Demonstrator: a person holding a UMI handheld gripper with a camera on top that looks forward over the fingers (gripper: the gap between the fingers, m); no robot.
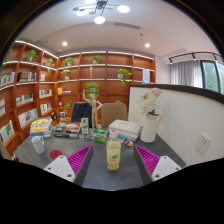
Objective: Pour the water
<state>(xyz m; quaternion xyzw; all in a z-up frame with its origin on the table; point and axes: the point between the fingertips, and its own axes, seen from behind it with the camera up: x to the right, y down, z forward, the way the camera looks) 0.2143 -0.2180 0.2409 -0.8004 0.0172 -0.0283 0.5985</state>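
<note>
Shelves fill the room behind our grey tabletop, where a light, slippery plastic cup stands apart between our wide-open fingers, so we should squeeze its middle gently.

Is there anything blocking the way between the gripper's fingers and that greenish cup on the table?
No, nothing visible is in the way. The cup stands on the dark table just ahead of the open gripper, in line with the gap between its pink-padded fingers. The white cup and boxes sit off to the sides.
</note>
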